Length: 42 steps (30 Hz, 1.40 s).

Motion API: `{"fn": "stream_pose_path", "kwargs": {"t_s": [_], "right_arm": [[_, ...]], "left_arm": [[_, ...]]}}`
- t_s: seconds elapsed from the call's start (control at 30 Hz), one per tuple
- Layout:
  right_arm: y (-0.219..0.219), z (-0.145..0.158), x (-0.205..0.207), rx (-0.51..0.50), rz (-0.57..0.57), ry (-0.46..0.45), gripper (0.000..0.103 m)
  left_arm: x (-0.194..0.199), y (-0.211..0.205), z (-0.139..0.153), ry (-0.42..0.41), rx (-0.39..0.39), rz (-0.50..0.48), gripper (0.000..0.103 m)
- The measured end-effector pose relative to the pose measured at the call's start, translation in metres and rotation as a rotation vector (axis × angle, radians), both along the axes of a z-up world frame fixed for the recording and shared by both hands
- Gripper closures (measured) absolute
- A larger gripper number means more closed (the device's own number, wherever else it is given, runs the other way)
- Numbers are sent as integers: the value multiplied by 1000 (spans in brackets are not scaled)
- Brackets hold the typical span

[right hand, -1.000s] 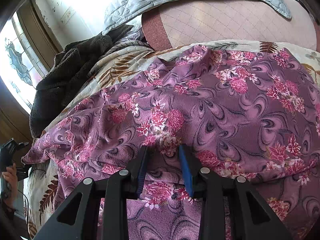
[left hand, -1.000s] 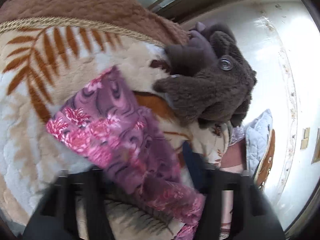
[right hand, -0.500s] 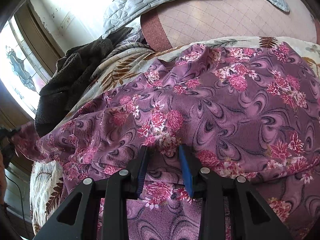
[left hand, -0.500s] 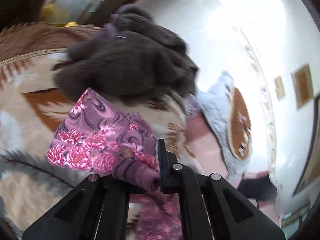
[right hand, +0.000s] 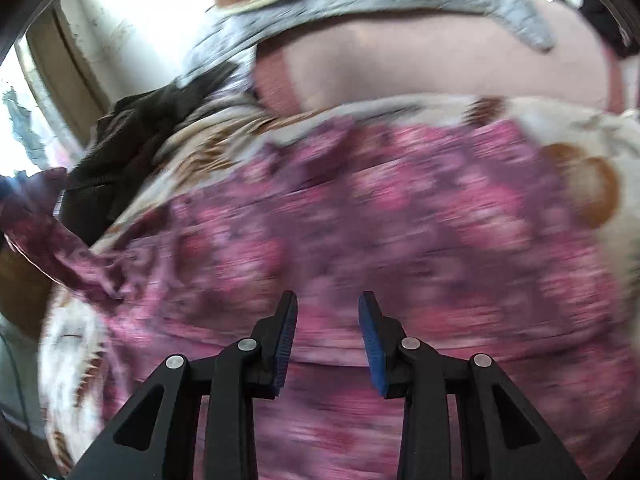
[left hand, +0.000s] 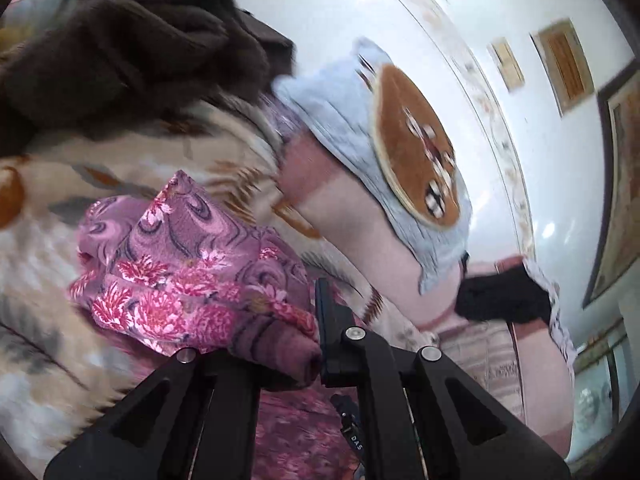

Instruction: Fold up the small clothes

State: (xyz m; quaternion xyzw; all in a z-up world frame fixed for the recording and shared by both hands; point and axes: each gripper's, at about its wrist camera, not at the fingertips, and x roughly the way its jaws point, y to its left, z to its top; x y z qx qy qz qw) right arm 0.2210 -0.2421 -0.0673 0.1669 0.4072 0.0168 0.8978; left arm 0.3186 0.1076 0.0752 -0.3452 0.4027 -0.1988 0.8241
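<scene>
While the purple floral garment (right hand: 400,240) lies spread over my cream leaf-patterned blanket (left hand: 60,280), my left tongs (left hand: 304,344) pinch a bunched corner of it, lifted off the blanket. My right tongs (right hand: 328,336) hang above the cloth's near edge, their blue pads parted with nothing between them. Brown fleece clothing (left hand: 132,40) lies at eleven o'clock of the lifted corner; a grey-blue quilted pillow (left hand: 360,128) lies at one o'clock.

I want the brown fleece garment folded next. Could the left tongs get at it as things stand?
Probably not yet. The left tongs are shut on a bunched fold of the purple floral garment, so they would have to let go first. Nothing else blocks the brown fleece garment, which lies uncovered on the leaf-patterned blanket beyond.
</scene>
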Motion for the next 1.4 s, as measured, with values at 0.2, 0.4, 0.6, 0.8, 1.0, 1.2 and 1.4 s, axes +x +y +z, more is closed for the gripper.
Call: {"fn": "stream_pose_path", "kwargs": {"t_s": [0.2,0.4,0.6,0.8,1.0,1.2,1.4], "right_arm": [[-60,-27,-31,-49,-95,40,61],[-82,-36,-44,118,-106,-31,60],[-86,-36,-47,155,-97,-45,57],[-92,-40,-48,208,-98,-56,57],[-96,-33,-42,233,-101,-23,57],[-86,-14,-16,462,-88,-17,49],[-30,-1,0,416,5,34,45]], "left_arm": [[-2,-80,-9,19,20,-124,99],[-5,-159,-43,103,65,-237,99],[-13,-225,-87,192,155,-336,99],[-24,-231,-112,269,211,-396,85],[-58,-149,-75,164,96,-363,59],[-69,-52,-94,210,62,-184,57],[-60,-18,-118,285,18,-106,57]]}}
